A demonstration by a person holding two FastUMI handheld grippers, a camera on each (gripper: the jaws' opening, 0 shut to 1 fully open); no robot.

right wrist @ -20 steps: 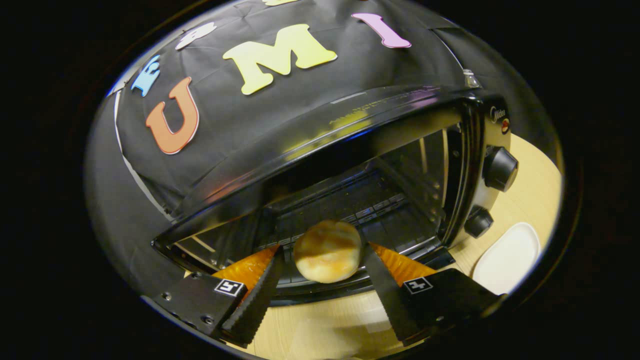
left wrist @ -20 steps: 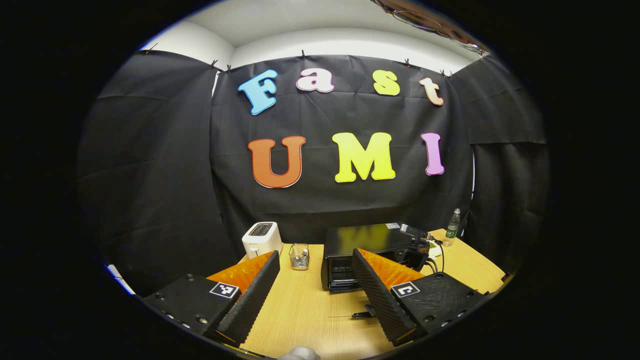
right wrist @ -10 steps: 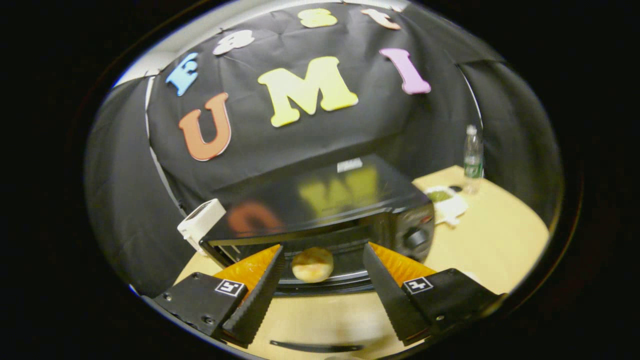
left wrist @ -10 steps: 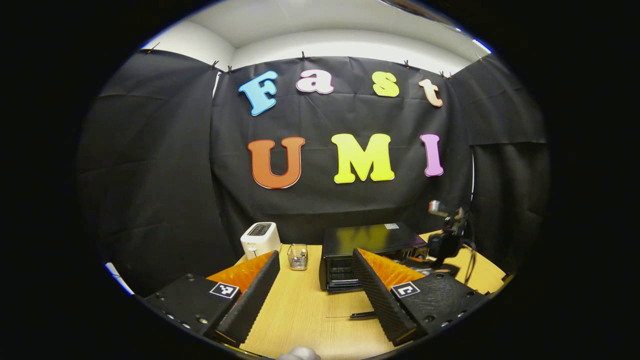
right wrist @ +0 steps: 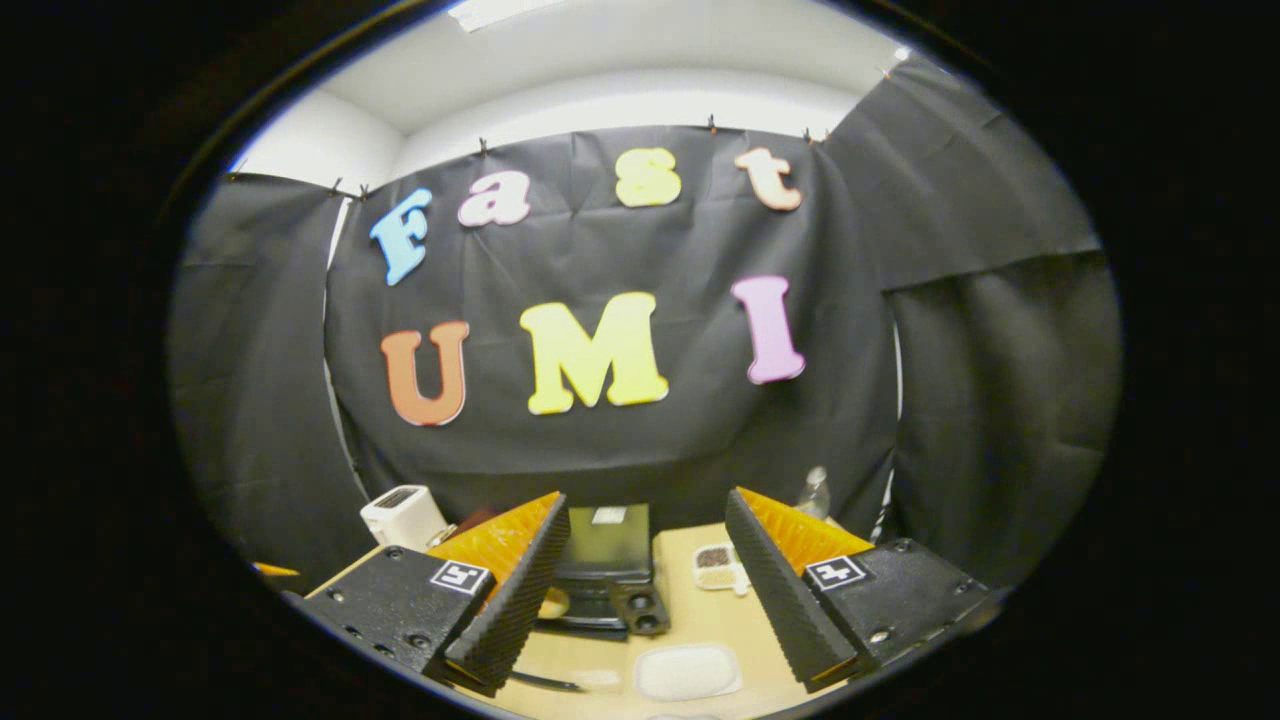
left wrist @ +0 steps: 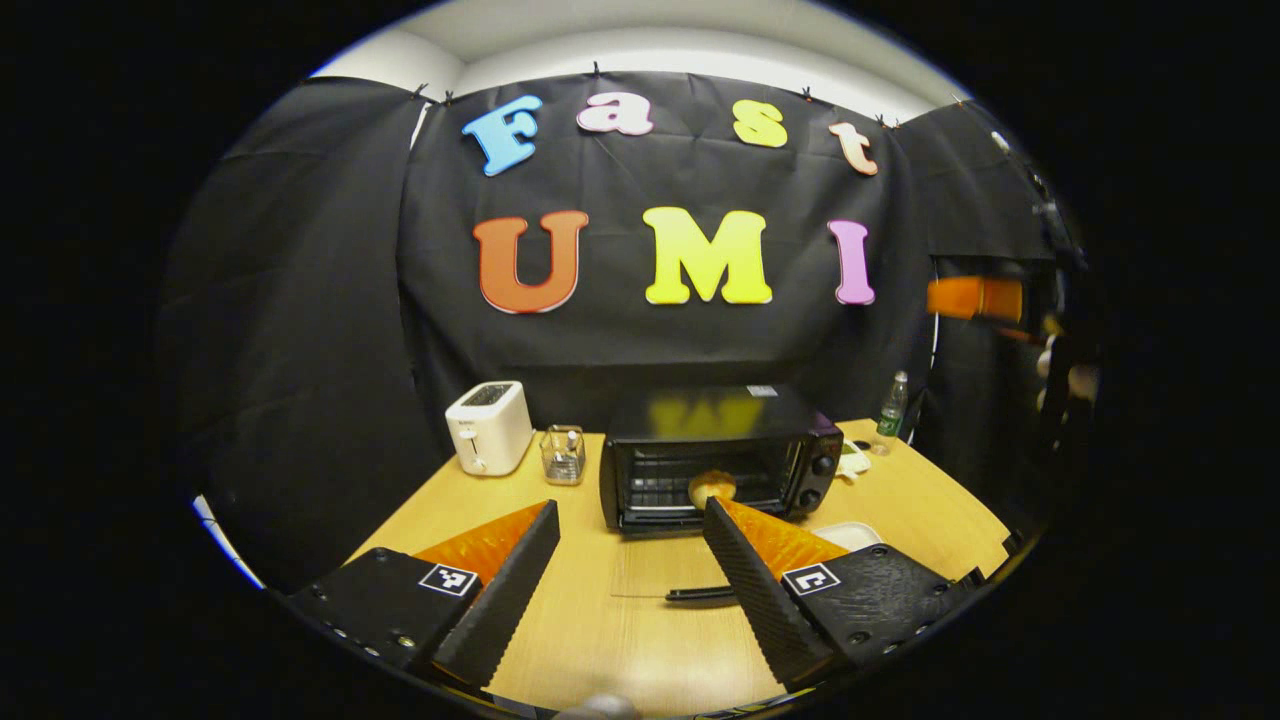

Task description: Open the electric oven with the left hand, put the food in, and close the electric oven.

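Note:
The black electric oven [left wrist: 715, 455] stands mid-table with its glass door [left wrist: 650, 572] folded down flat, dark handle [left wrist: 700, 593] toward me. A round golden bun [left wrist: 712, 487] sits inside on the rack. My left gripper [left wrist: 630, 545] is open and empty, held back from the door. My right gripper [right wrist: 647, 545] is open and empty, raised high above the table and looking down on the oven [right wrist: 608, 565]. In the left gripper view the right gripper [left wrist: 975, 298] shows as a blurred orange shape at the far right, well above the table.
A white toaster [left wrist: 488, 427] and a small glass holder [left wrist: 563, 454] stand left of the oven. A bottle [left wrist: 893, 405] and a small dish [right wrist: 715, 565] are at the back right. A white plate [left wrist: 845, 535] lies right of the open door on the wooden table [left wrist: 600, 640].
The right gripper let go of the bun inside the oven, then pulled back and rose high. The left gripper's view shifted, so the oven now sits centred and farther off.

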